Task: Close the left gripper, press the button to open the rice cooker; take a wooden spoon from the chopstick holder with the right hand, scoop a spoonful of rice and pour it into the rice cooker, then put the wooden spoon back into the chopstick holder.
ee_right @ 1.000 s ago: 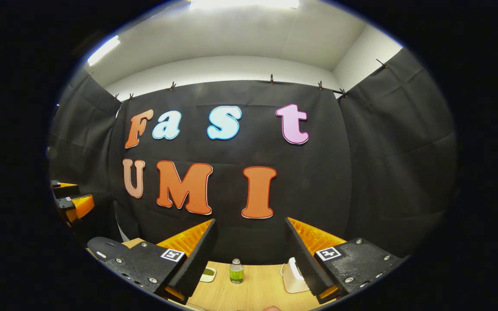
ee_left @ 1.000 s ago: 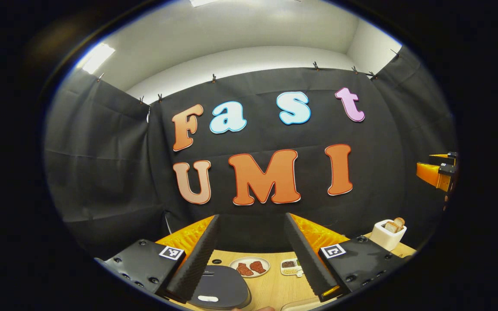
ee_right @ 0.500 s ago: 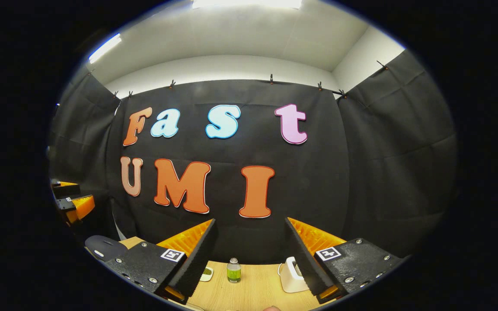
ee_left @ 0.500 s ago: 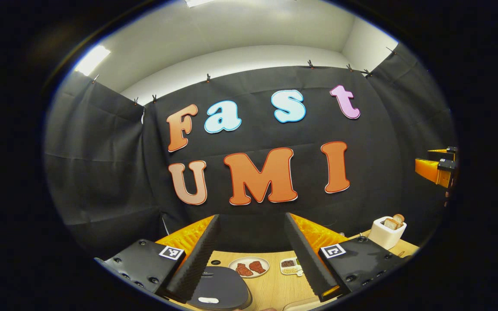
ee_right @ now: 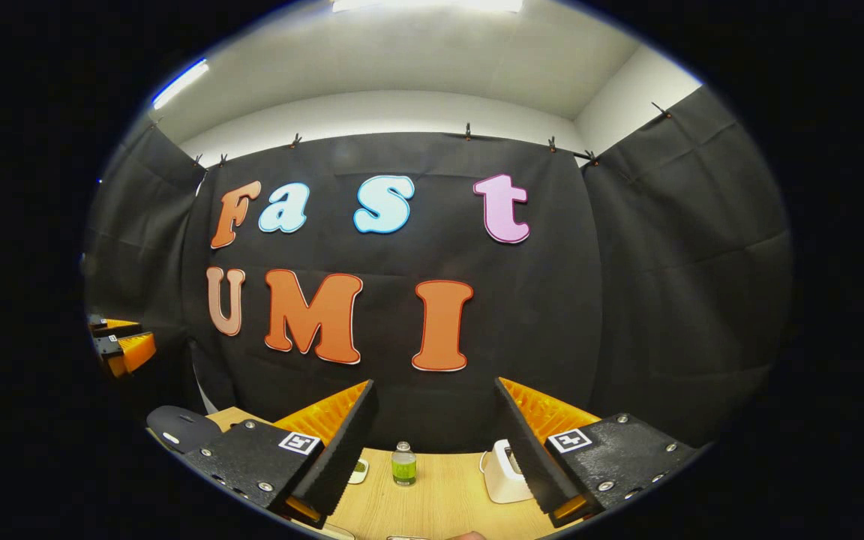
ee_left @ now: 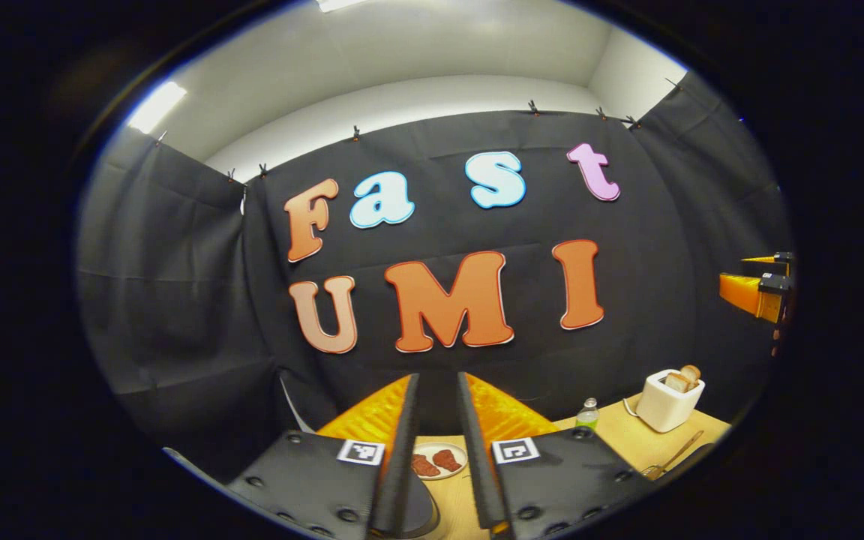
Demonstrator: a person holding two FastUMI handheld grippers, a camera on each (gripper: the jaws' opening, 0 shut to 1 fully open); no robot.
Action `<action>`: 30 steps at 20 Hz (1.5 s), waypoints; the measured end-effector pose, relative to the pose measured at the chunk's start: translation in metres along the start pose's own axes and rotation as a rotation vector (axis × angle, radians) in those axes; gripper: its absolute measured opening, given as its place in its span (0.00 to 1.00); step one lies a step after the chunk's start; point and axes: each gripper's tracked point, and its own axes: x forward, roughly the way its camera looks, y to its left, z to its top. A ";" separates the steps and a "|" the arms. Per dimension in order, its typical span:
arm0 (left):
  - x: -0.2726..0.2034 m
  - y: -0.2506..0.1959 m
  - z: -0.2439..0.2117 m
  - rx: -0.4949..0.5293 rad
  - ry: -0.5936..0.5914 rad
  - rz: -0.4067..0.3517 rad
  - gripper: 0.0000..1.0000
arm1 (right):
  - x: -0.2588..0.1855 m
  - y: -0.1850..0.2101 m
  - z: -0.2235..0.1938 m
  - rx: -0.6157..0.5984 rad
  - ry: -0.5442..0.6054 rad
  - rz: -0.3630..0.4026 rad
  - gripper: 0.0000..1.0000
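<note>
My left gripper points at the booth wall above the table, its fingers drawn close with a narrow gap and nothing between them. A sliver of the dark rice cooker lid shows just below and behind its fingers. My right gripper is open and holds nothing, high over the table. In the right gripper view the rice cooker sits at the far left, lid down. The other gripper shows at the right edge of the left gripper view and at the left edge of the right gripper view.
On the wooden table stand a plate of red food, a green bottle, a white toaster with bread and a utensil. The right gripper view has the bottle, toaster and a small dish.
The left gripper's fingers have drawn together from wide open to a narrow gap, and it has tilted slightly. The right gripper has stayed open and hardly moved.
</note>
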 end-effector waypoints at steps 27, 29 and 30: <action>-0.006 0.082 -0.257 -0.356 1.124 0.058 0.05 | -0.025 -0.053 -0.044 -0.004 0.096 -0.127 0.95; -0.013 0.091 -0.272 -0.397 1.205 0.061 0.05 | -0.028 -0.057 -0.048 -0.007 0.109 -0.132 0.95; -0.010 0.091 -0.282 -0.422 1.227 0.067 0.02 | -0.030 -0.058 -0.050 -0.007 0.116 -0.134 0.95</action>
